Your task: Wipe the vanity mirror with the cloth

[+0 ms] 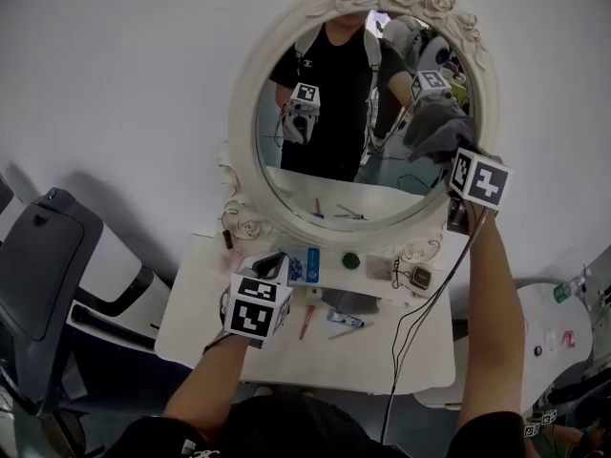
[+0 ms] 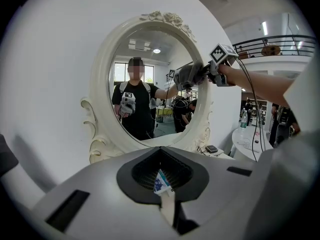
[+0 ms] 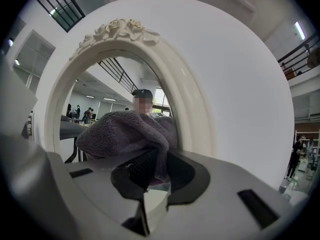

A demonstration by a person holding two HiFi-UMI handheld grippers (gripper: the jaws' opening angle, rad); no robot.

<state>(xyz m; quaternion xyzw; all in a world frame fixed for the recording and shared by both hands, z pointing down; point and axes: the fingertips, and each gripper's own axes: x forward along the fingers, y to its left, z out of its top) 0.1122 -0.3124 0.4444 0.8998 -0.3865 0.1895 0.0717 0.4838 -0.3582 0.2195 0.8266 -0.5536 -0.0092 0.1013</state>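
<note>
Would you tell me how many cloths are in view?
1: a fuzzy grey cloth, clamped in the right gripper against the white-framed oval mirror's upper right. Others may be hidden.

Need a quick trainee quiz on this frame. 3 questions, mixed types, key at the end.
1. Multiple choice: the cloth meets the mirror at: A, the right side of the glass; B, its lower left; C, nowhere, it hangs free.
2. True or false: the left gripper clamps the cloth.
3. Fill in: the left gripper hangs empty over the white ____.

Key
1. A.
2. False: the right gripper is shut on it.
3. table.
</note>
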